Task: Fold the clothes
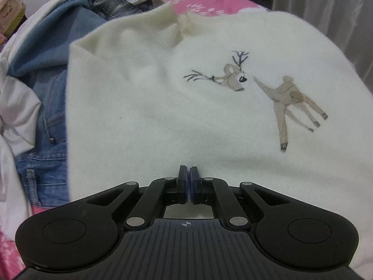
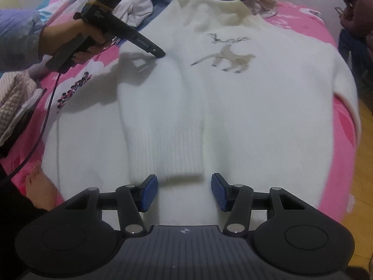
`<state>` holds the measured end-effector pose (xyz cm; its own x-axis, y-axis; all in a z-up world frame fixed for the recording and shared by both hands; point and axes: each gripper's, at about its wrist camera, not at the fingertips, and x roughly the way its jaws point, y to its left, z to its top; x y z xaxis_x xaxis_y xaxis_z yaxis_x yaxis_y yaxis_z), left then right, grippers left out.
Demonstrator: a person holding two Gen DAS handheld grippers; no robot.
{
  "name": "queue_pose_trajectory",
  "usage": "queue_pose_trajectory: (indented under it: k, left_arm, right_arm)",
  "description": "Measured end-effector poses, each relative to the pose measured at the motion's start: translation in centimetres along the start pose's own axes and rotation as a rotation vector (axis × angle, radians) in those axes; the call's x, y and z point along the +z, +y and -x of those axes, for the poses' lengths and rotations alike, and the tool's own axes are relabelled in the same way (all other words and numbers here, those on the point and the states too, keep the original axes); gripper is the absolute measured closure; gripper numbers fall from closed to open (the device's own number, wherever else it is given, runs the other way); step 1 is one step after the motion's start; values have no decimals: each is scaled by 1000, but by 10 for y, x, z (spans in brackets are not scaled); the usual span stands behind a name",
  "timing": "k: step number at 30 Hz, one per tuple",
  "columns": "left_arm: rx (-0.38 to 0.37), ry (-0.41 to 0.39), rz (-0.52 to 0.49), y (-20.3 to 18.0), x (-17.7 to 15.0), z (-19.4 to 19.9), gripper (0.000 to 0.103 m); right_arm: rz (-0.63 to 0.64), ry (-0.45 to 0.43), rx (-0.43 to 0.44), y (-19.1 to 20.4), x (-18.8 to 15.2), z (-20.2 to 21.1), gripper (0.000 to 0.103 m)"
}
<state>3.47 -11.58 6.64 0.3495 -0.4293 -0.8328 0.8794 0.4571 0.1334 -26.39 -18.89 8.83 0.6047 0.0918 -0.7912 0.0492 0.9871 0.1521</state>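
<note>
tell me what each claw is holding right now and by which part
The left claw is shut against the fluffy white deer-embroidered sweater; whether fabric is pinched between its fingers cannot be told. The right claw is open above the sweater's folded ribbed sleeve cuff, holding nothing.

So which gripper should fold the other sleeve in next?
Probably the right gripper. Its jaws are open, and the unfolded sleeve drapes on its side. The left gripper is shut, over by the already folded sleeve.
</note>
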Motion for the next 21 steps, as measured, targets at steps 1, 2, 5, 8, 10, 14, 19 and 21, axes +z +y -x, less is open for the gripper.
queue_pose_trajectory:
  k: [1, 2, 5, 8, 10, 14, 19, 21]
  left_arm:
    - [4, 5, -15, -4, 6, 3, 100]
    - [9, 9, -29, -9, 13, 5, 100]
    - [22, 23, -74, -22, 32, 13, 100]
    - [15, 23, -160, -49, 70, 24, 99]
    - [5, 28, -206, -69, 100, 29, 97]
    - [-57, 59, -221, -108, 163, 23, 82]
    - [-129, 31, -281, -177, 229, -4, 77]
    - [-161, 43, -318, -204, 246, -23, 69]
  right_arm:
    - [-25, -27, -5, -1, -1, 8, 49]
    - [-61, -63, -6, -6, 0, 16, 49]
    - [-202, -175, -18, -28, 1, 36, 49]
    - [-482, -281, -39, -74, -2, 42, 47]
    - [-746, -330, -30, -116, -9, 40, 43]
    - [-1273, -436, 62, -206, -42, 24, 41]
    - [-1766, -475, 83, -286, -114, -9, 40]
    - [-1931, -493, 125, -311, -142, -25, 40]
